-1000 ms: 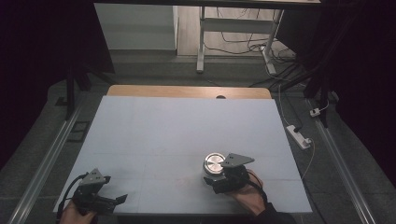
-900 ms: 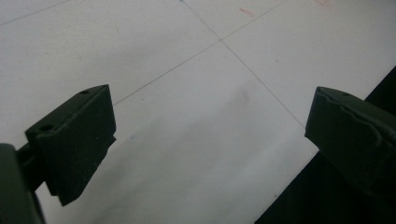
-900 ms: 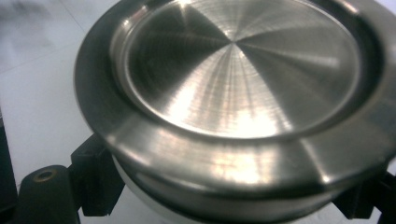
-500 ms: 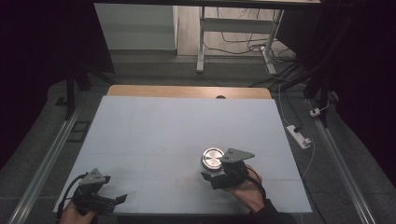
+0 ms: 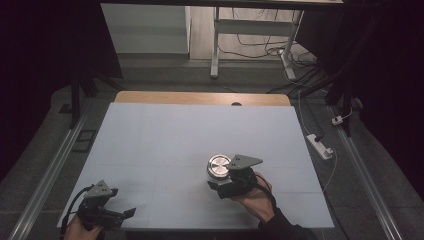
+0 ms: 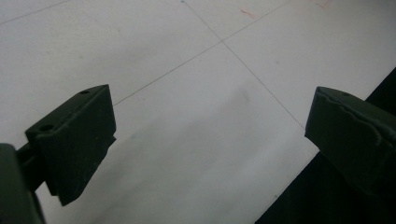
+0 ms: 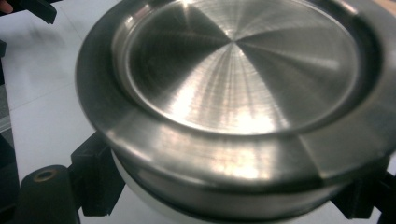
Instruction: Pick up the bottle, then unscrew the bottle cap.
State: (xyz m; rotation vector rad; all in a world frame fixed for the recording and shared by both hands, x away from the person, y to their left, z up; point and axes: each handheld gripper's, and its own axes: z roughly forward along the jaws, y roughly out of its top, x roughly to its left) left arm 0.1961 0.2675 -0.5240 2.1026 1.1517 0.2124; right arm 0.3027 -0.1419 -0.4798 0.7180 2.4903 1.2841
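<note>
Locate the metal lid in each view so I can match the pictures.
High view: metal lid right of centre on the table, at the right claw.
Left gripper view: no lid here; table between open jaws.
Right gripper view: lid close up, jaws at its sides.
Shared landmark: the pale table surface.

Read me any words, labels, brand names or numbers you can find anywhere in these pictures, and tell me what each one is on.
There is no readable text.
The metal container held in the right tool: brushed lid, no print or engraving.
The white tabletop: thin lines and faint red marks, no letters.
The left tool: plain black, jaws apart, unlabelled.
The power strip on the floor: too small to read.
</note>
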